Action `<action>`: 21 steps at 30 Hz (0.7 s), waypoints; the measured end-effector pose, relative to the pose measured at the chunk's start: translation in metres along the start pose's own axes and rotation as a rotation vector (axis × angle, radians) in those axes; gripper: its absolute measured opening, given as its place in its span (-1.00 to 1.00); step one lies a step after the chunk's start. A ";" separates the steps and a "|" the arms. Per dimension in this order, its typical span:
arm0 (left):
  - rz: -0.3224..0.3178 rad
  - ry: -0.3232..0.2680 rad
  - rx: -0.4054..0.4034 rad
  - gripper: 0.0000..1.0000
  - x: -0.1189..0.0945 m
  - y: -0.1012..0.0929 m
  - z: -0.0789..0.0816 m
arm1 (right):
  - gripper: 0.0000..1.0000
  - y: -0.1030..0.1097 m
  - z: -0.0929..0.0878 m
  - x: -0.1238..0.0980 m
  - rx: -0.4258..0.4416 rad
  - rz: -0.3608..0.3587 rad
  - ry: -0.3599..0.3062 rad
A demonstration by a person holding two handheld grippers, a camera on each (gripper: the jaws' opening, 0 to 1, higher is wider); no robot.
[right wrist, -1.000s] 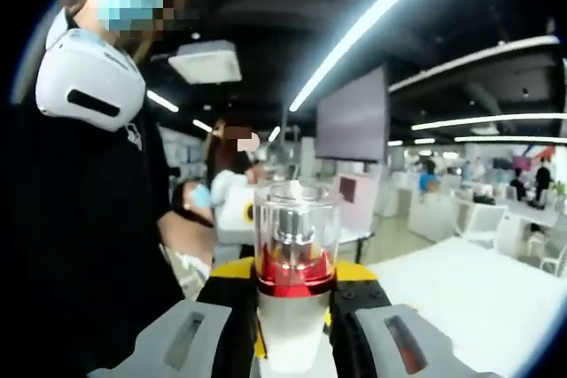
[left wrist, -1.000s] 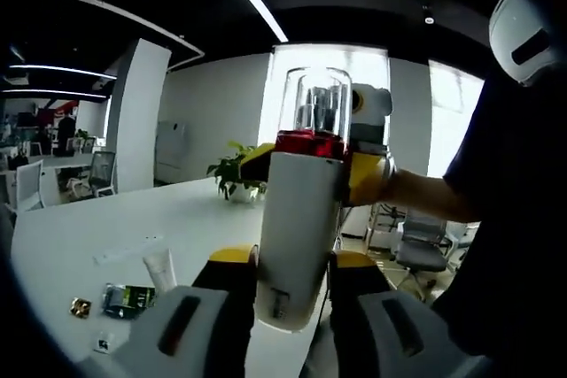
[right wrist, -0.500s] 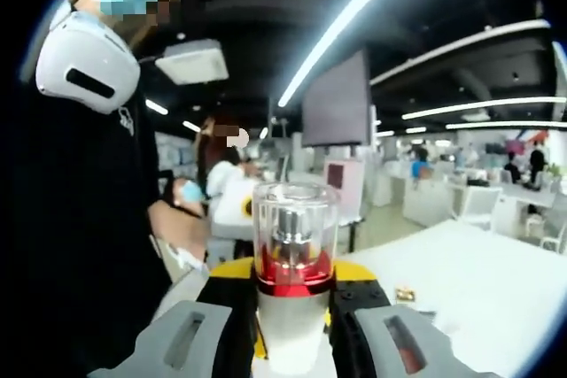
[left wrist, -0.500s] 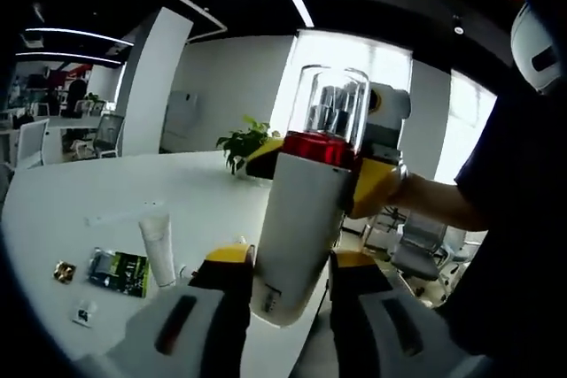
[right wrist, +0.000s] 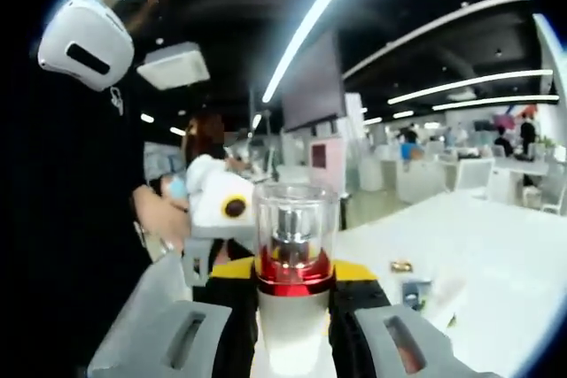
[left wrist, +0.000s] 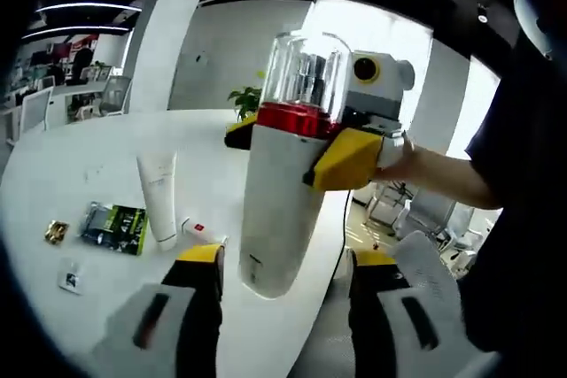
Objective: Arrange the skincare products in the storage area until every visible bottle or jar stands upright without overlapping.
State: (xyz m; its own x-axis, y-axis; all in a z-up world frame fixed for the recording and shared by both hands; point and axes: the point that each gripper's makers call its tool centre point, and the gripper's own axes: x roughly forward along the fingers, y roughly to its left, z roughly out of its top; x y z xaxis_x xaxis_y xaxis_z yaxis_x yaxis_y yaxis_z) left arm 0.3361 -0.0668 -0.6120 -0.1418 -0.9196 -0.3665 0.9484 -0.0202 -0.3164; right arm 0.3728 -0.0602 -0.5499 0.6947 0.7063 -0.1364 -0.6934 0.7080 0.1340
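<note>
Now our right gripper (right wrist: 297,343) clenches the pump bottle (left wrist: 283,174); our left gripper (left wrist: 283,285) stands released around its base, where a white tube (left wrist: 158,196) stands on the table (left wrist: 80,170).

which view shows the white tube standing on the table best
The left gripper view: the white tube stands cap-down, unobstructed, beside a green packet. In the right gripper view I cannot make it out among the small items on the table.

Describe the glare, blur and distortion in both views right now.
Left gripper view: the window behind the white bottle is blown out, and fisheye bends the table edge. Right gripper view: ceiling light strips flare white, the bottle's clear cap is sharp, and the office behind is soft.
</note>
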 end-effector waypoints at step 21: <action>0.230 0.026 -0.058 0.66 0.001 0.091 -0.028 | -0.58 -0.067 -0.075 -0.007 -0.001 -0.059 0.029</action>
State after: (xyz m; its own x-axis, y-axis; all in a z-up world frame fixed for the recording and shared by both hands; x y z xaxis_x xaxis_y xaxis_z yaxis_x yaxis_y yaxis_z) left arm 0.4138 -0.0585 -0.6656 0.0678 -0.8868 -0.4572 0.9388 0.2119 -0.2717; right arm 0.4003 -0.1123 -0.6317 0.7287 0.6629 -0.1722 -0.6515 0.7484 0.1242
